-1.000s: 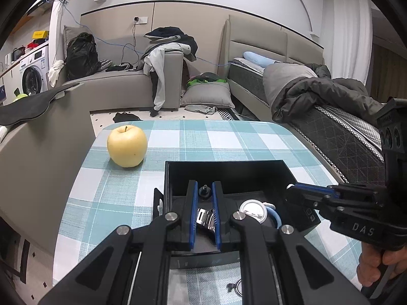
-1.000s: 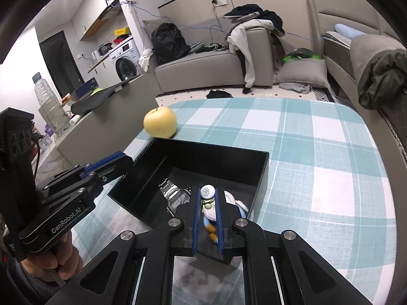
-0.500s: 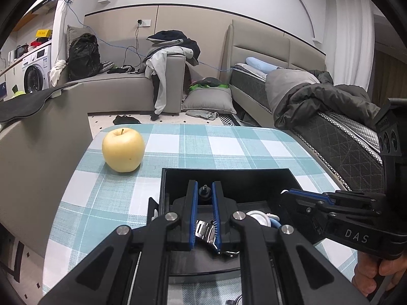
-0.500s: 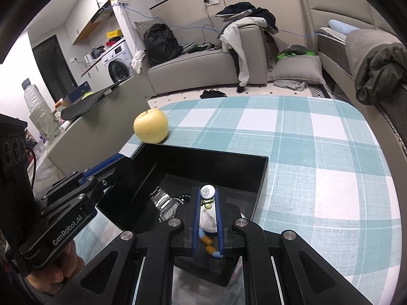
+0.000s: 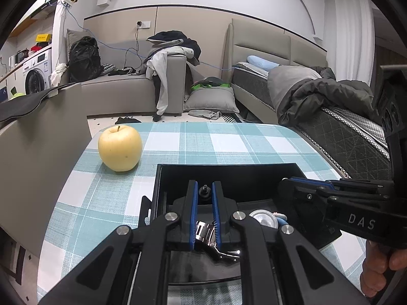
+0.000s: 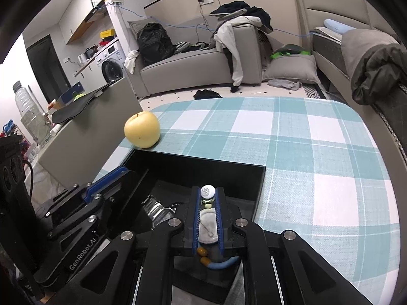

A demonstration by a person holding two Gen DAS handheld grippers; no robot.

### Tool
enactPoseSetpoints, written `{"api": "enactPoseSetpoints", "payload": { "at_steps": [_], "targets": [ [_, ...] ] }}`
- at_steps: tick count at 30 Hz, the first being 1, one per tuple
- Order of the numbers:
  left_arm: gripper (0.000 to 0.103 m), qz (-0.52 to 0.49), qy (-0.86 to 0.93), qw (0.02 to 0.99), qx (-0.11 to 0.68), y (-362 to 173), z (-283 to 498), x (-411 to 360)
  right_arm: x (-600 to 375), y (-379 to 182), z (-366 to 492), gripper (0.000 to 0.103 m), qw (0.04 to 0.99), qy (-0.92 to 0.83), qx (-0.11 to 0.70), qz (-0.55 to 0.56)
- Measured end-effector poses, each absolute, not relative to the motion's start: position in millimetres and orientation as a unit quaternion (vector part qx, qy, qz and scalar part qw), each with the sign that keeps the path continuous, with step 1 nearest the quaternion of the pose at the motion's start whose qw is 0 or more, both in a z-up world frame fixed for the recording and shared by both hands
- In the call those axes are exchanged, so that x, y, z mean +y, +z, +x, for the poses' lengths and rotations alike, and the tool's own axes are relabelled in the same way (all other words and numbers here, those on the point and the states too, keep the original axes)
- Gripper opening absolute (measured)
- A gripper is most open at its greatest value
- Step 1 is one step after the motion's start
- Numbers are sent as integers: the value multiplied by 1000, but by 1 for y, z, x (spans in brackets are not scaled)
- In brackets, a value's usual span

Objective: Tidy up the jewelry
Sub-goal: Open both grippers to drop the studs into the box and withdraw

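A black open box [image 5: 229, 167] [image 6: 203, 162] sits on the checked tablecloth. My left gripper [image 5: 203, 193] is shut on a small dark knobbed piece [image 5: 204, 190] and hangs over the box's left side. A silver metal watch band [image 5: 204, 231] [image 6: 155, 209] lies below it in the box. My right gripper [image 6: 208, 194] is shut on a white bead [image 6: 207, 190] with small green beads behind it, over the box's right side. A round white piece [image 6: 207, 225] [image 5: 263, 219] and a blue cord with amber beads [image 6: 221, 264] lie underneath.
A yellow apple [image 5: 120, 148] [image 6: 142, 132] stands on the table just beyond the box's far left corner. The table's left edge [image 5: 76, 167] drops off beside a grey sofa arm. A bed with a dark quilt [image 5: 330, 101] runs along the right.
Both grippers have lifted and pulled back a little over the box, each keeping its small piece. The box and apple have stayed put.
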State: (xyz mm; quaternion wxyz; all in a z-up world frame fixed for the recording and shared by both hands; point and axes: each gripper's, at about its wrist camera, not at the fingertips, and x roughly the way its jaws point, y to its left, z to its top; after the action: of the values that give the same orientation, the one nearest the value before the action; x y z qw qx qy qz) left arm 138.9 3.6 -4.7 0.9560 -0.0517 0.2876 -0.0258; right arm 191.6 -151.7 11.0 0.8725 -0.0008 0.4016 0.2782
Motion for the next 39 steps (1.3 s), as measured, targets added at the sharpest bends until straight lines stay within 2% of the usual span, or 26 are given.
{"api": "enactPoseSetpoints", "payload": {
  "at_steps": [12,15,17,18,19,20,21,22,24,26,28,30,39],
  "targets": [
    [7,-52,-23,956,289,-7,139,2,-148,8,188,14,870,284,402,-16],
    [7,-55,-24,955,291,-6,138,2,-152,12,185,24,872,287,396,-14],
    [11,-60,-27,953,295,-2,137,2,-155,16,182,32,874,292,388,-9],
    [15,-62,-29,953,294,-1,136,2,-158,19,181,33,875,294,383,-9],
    [21,-62,-30,955,289,2,133,2,-159,21,180,40,876,296,380,-9],
    [26,-60,-30,956,286,3,132,2,-162,23,178,51,876,300,377,-6],
    [38,-58,-32,957,284,5,130,1,-164,25,177,56,876,306,373,-1],
    [53,-57,-32,957,281,7,127,1,-168,27,175,67,877,311,367,3],
    [66,-58,-35,960,273,10,122,2,-175,31,172,76,882,308,357,5],
    [79,-59,-38,960,272,12,118,3,-183,33,170,94,881,308,358,10],
    [95,-59,-35,959,273,14,113,5,-193,35,166,103,883,305,356,18],
    [102,-58,-30,961,267,15,106,7,-202,37,161,103,886,300,354,20],
    [102,-60,0,946,320,10,81,26,-203,10,132,103,852,315,416,-46]
  ]
}}
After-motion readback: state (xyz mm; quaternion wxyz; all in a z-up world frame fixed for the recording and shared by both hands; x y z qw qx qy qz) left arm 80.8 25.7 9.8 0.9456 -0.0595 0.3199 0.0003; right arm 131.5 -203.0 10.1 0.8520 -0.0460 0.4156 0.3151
